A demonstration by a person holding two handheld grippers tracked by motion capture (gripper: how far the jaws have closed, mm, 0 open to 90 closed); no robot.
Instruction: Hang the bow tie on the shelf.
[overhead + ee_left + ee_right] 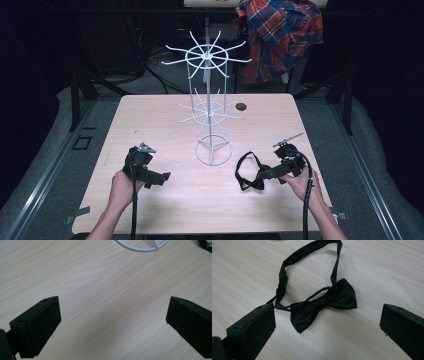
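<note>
Behind the table (150, 110), plaid cloth (280, 35), perhaps a shirt; both tools spread, wire rack (212, 107) between them.

Lit brightly and evenly from overhead on the table (165, 210), with surroundings falling off to near black at left and right edges of the high view. Soft, faint shadows beneath the white wire rack (212, 102) and beside the black bow tie (322, 305). No harsh glare, just a pale sheen on the wood grain in both gripper views. Slightly soft and grainy overall in the high view; near jaws a little blurred in the gripper views, wood behind sharper. Mild stretching toward the corners there
</note>
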